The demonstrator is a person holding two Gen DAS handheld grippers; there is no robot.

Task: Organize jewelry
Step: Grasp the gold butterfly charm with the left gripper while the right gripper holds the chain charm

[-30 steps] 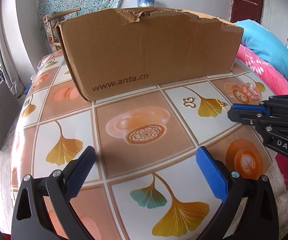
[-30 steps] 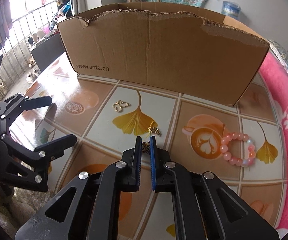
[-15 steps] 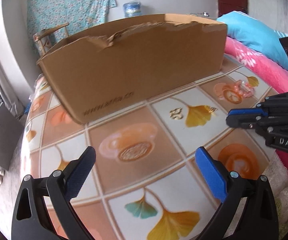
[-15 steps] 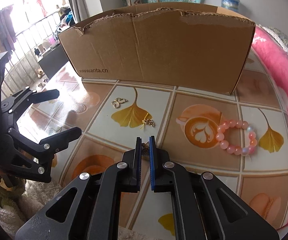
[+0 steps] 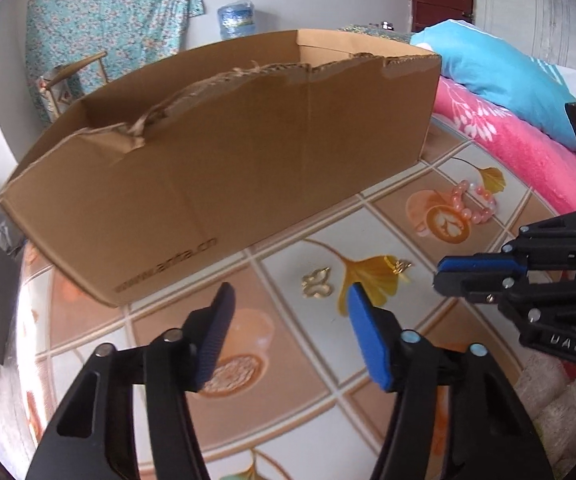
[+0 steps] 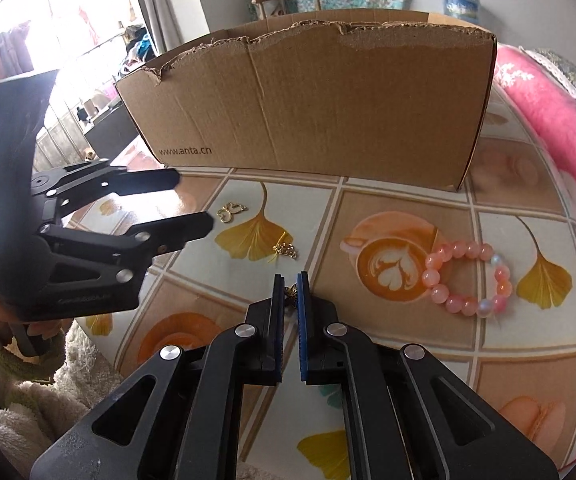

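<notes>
A small gold ornament [image 6: 290,291] is pinched between the nearly closed jaws of the right tool [image 6: 290,280], while the left tool [image 5: 288,304] is held spread above the patterned counter [image 5: 247,344]. A gold clasp [image 6: 231,212], a gold chain piece [image 6: 285,249] and a pink bead bracelet [image 6: 468,276] are seen lying on the counter just beyond. Farthest back, "www.anta.cn" is read on the torn cardboard box [image 6: 320,108].
</notes>
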